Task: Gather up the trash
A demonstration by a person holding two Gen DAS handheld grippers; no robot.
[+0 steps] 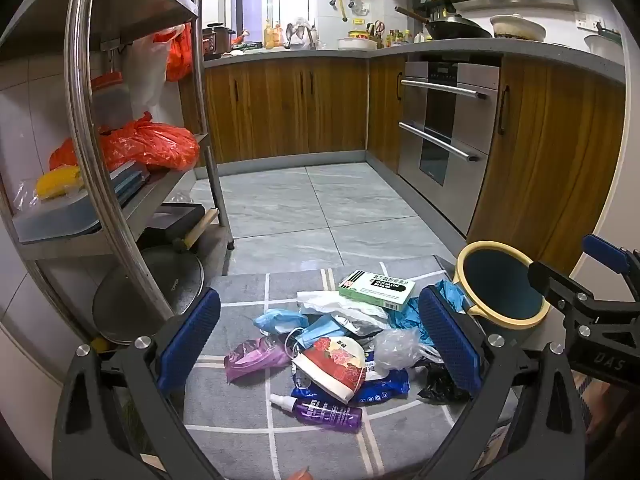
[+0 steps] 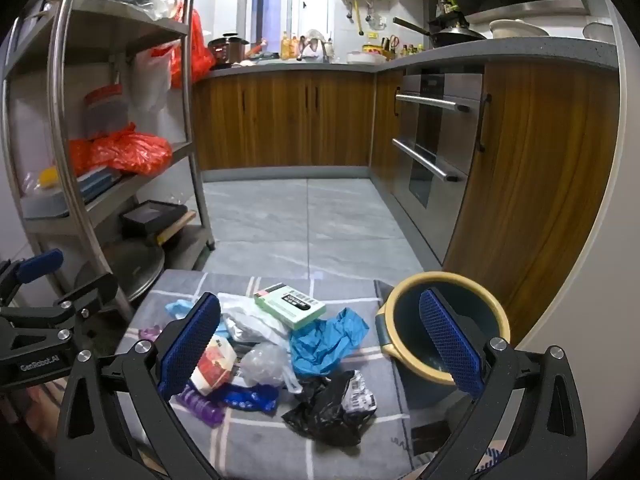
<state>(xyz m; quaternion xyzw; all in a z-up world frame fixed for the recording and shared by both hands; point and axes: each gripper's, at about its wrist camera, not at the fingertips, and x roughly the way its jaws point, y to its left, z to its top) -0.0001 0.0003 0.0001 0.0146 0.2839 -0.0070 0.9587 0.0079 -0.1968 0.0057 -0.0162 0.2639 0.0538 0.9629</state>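
Your left gripper hangs over the trash with its blue fingers wide apart and nothing between them. Your right gripper is just beside it, also spread wide and holding nothing; its right finger stands in front of the bin.

Below the left gripper, nearest to you, a purple spray bottle lies on its side on the grey mat. Just behind it is a paper bowl with red flowers, tilted on a dark blue packet. A purple pouch lies at the left of the bowl, and blue face masks lie just behind it. A clear plastic bag lies in the middle of the pile. At the right side you see a crumpled black bag and a blue glove. A green and white box lies at the far side of the pile, resting partly on white wrapping.

All this trash is on the mat, on the kitchen floor. The bin, dark blue with a yellow rim, stands at the right edge of the mat, close to the glove. A steel rack stands at the left, with orange bags on its shelf.
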